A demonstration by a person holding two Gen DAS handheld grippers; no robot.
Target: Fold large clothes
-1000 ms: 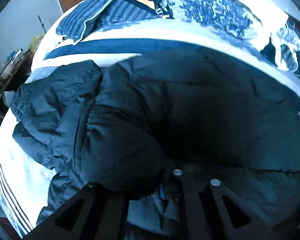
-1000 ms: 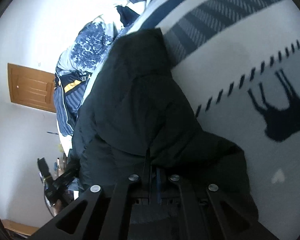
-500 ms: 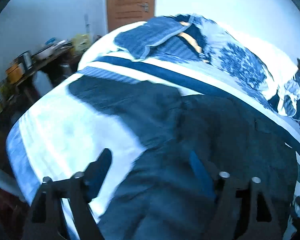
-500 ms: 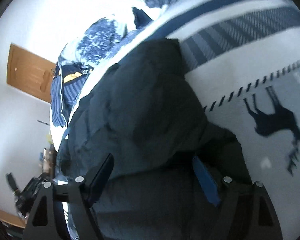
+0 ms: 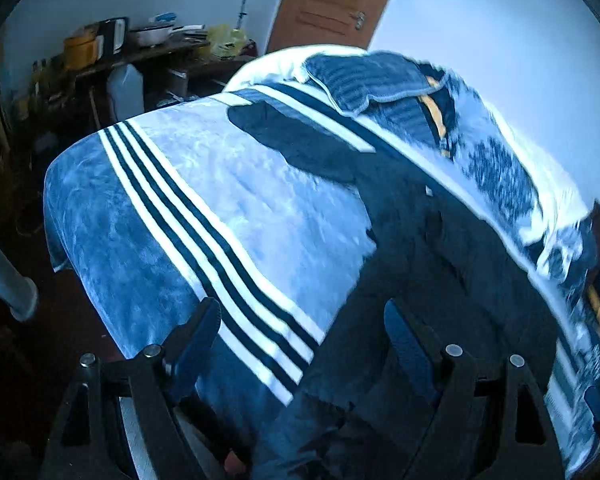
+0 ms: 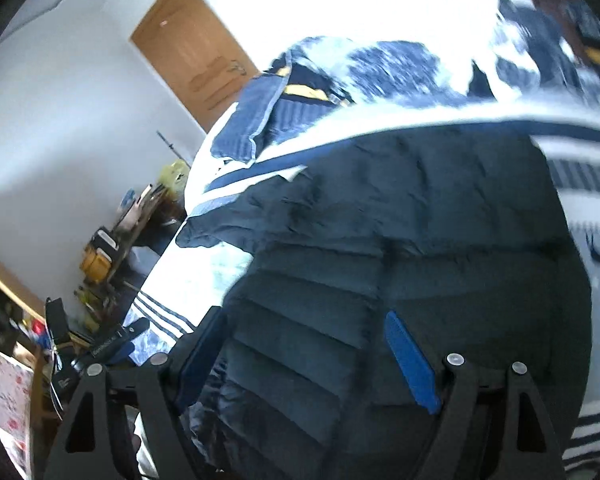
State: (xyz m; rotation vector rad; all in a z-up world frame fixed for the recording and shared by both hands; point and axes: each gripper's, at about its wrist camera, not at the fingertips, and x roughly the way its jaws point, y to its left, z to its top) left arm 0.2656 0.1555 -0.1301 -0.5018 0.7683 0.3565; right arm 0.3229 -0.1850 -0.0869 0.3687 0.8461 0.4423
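Observation:
A large black quilted puffer jacket lies spread on the bed; it also shows in the left wrist view on the right side. My left gripper is open and empty, above the striped blanket at the jacket's left edge. My right gripper is open and empty, held just above the jacket's near part. The left gripper shows at the lower left of the right wrist view.
The bed carries a blue and white striped blanket and a pile of blue bedding and clothes at the far end. A cluttered dark desk stands left of the bed. A wooden door is behind.
Both grippers were shut on the jacket one second ago; both have opened, let go and pulled back. The jacket now lies flatter on the bed.

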